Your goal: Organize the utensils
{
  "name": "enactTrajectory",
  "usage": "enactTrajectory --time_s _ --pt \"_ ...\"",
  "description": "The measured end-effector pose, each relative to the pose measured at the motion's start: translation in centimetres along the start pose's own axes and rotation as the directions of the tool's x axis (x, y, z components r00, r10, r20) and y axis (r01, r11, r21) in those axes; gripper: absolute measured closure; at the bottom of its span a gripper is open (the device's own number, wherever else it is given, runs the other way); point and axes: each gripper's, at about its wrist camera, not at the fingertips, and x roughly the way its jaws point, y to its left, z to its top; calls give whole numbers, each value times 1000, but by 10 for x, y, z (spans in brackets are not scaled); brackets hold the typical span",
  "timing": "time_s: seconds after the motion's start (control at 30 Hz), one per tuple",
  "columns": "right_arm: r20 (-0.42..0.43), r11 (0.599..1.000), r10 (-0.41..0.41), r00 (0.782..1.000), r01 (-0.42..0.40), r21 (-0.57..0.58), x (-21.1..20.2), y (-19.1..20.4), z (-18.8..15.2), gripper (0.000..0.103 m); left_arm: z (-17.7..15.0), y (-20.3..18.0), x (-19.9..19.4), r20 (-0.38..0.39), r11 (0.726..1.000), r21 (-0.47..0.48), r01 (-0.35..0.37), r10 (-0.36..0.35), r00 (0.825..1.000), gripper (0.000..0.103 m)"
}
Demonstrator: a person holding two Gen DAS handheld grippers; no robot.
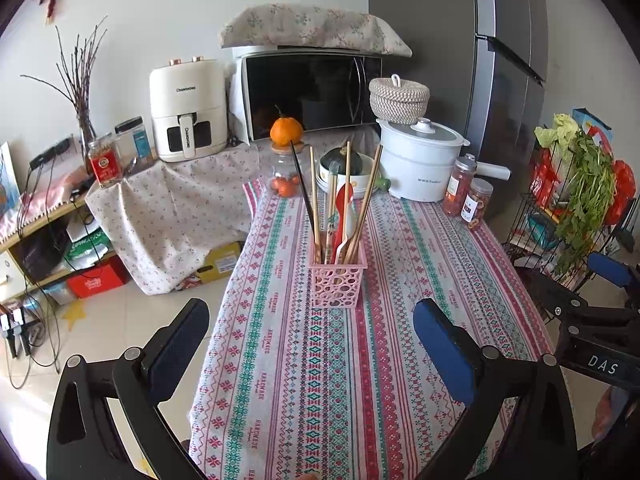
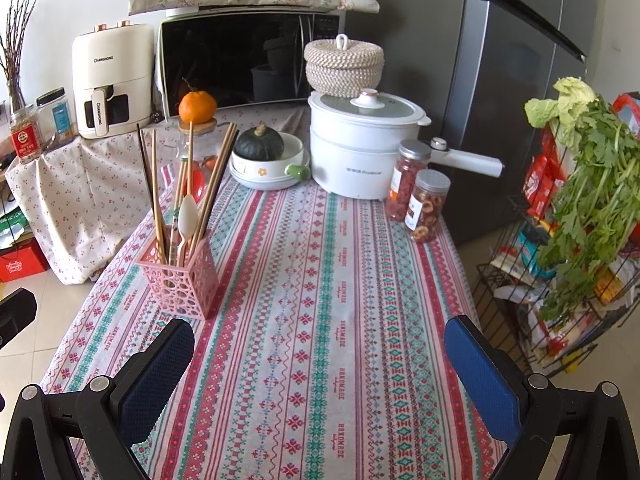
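A pink perforated utensil basket (image 1: 338,280) stands upright on the patterned tablecloth (image 1: 420,272). It holds several wooden chopsticks (image 1: 315,196), a dark chopstick, a red spoon (image 1: 344,204) and a white spoon. In the right wrist view the basket (image 2: 182,278) is at the left, with the white spoon (image 2: 187,216) in it. My left gripper (image 1: 312,328) is open and empty, just short of the basket. My right gripper (image 2: 320,356) is open and empty over bare cloth, to the right of the basket. The right gripper also shows at the right edge of the left wrist view (image 1: 600,320).
At the table's far end stand a white electric pot (image 2: 360,152), two lidded jars (image 2: 416,196), a bowl with a green squash (image 2: 268,160) and a glass jar topped by an orange (image 1: 286,132). A wire rack with greens (image 2: 580,220) stands right of the table. A microwave (image 1: 308,92) is behind.
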Motion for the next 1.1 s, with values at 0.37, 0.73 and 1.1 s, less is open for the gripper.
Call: enactTrajectory --time_s 0.37,0.73,1.1 --pt "-3 1000 4 1000 -4 -2 -1 2 -1 0 -1 0 0 0 1000 -1 0 0 1000 0" --pt "-3 1000 1 1000 -1 -1 0 2 -1 0 -1 0 0 3 1000 -2 -4 4 1000 0" --pt "0 1000 3 1000 -3 4 -2 -1 0 0 2 3 2 -5 1000 -14 -21 21 1000 0"
